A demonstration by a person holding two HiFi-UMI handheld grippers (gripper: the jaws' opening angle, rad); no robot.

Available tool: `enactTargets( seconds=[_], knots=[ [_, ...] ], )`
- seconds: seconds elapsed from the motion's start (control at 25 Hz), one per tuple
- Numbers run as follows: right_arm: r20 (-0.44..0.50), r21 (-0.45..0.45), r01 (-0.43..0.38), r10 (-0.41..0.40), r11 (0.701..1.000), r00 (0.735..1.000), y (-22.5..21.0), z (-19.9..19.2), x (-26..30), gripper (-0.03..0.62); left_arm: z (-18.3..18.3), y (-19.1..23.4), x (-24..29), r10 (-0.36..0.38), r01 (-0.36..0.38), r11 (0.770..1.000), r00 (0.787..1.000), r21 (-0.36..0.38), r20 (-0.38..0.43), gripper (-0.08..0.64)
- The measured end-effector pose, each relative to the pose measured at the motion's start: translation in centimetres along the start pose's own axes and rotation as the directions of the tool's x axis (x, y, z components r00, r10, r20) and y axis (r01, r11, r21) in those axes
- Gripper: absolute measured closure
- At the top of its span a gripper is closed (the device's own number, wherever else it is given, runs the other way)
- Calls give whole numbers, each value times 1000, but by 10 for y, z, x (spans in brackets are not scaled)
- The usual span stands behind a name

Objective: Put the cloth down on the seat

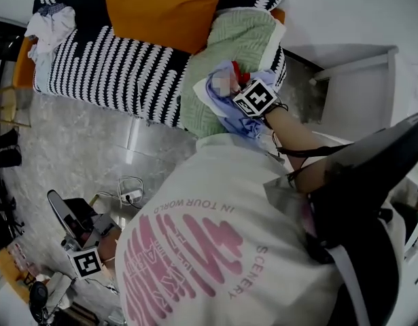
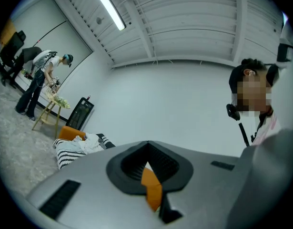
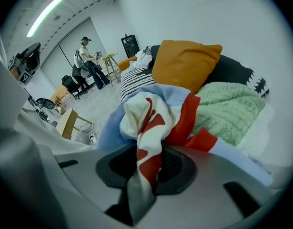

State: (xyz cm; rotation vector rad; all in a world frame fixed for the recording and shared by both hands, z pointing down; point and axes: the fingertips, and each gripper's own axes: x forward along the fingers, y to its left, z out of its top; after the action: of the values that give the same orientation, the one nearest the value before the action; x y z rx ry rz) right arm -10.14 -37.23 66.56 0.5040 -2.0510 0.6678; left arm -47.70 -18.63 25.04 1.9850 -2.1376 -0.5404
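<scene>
Over the seat's [image 1: 113, 66] right end, beside the green blanket [image 1: 239, 43]: clamping the cloth [image 3: 146, 111] in the right gripper [image 3: 148, 163], jaws narrowly parted on it. Not laid down yet; left to lower and release. Nothing in the closed left gripper [image 2: 147, 166].

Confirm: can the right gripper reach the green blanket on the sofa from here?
Likely yes: the right gripper, jaws on the cloth, is close over the green blanket with nothing between.
</scene>
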Motion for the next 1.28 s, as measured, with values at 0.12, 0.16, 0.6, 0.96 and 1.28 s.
enactTargets(
  seconds=[0.12,0.16,0.6,0.96,1.28],
  knots=[
    [3,6,4,-4,1000,1000,1,4,7,486,-5,5,-1,10,-10,1000,1000,-7,-9,551],
    [4,9,5,-5,1000,1000,1,4,8,486,-7,6,-3,17,-17,1000,1000,-11,-10,551],
    [4,-24,39,-38,999,999,2,4,19,448,-6,-9,-8,-51,51,999,998,-5,20,551],
    [-48,9,55,-55,998,997,1,6,20,451,6,-31,-24,-163,155,983,983,95,84,551],
    [-46,14,73,-72,997,996,4,7,24,446,13,-29,-46,-153,144,986,981,79,119,551]
  ],
)
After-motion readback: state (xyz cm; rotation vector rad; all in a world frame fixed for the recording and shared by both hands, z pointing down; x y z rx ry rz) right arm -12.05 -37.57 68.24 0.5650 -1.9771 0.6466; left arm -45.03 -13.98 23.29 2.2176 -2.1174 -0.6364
